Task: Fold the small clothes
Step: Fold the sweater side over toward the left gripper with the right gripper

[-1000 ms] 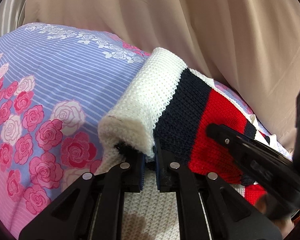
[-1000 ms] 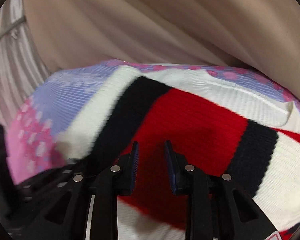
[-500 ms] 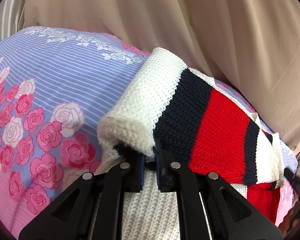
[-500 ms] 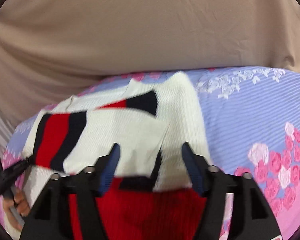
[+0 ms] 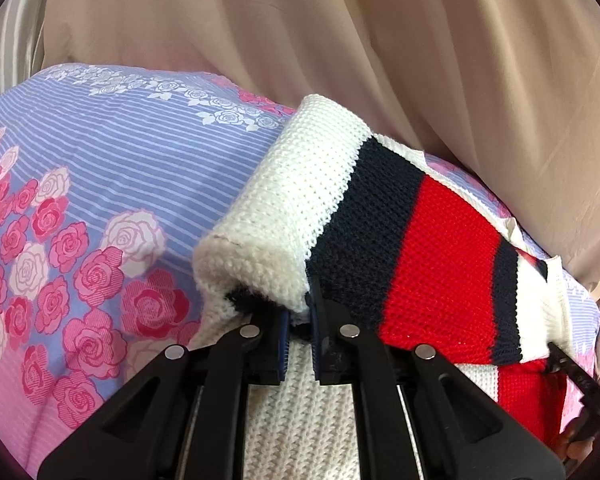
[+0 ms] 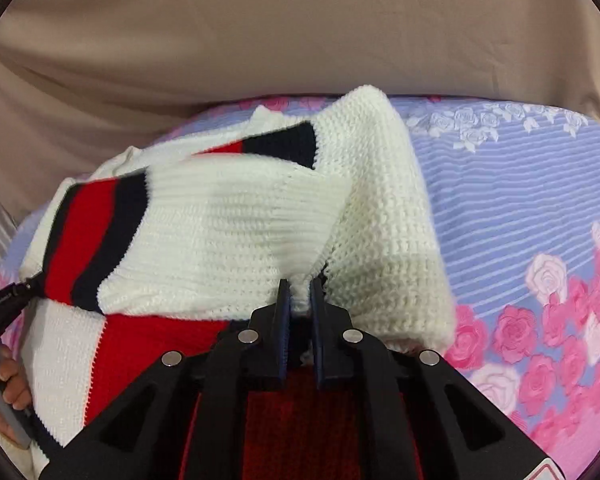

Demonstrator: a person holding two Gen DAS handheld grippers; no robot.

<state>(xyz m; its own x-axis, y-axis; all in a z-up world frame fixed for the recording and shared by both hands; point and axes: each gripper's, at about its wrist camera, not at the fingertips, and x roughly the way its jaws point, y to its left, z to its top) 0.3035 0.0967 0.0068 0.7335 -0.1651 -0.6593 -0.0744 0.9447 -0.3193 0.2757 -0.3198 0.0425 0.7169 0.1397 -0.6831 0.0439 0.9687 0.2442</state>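
A small knit sweater (image 5: 432, 264) in white, navy and red stripes lies partly folded on the bed. My left gripper (image 5: 298, 318) is shut on the sweater's near folded edge, where the white and navy bands meet. In the right wrist view the same sweater (image 6: 228, 232) shows its white ribbed part folded over the red body. My right gripper (image 6: 299, 300) is shut on a white knit edge of it. The left gripper (image 6: 4, 304) shows at the far left of that view, and the right gripper's tip (image 5: 580, 380) at the far right of the left wrist view.
The bedsheet (image 5: 120, 184) is blue-striped with pink and white roses; it also shows in the right wrist view (image 6: 532, 216). A beige curtain (image 5: 380, 40) hangs right behind the bed. The person's hand (image 6: 8, 380) holds the left tool.
My right gripper swung away from over the red band to the sweater's other side, opened wide, then shut on the white knit edge. My left gripper kept its hold and barely moved.
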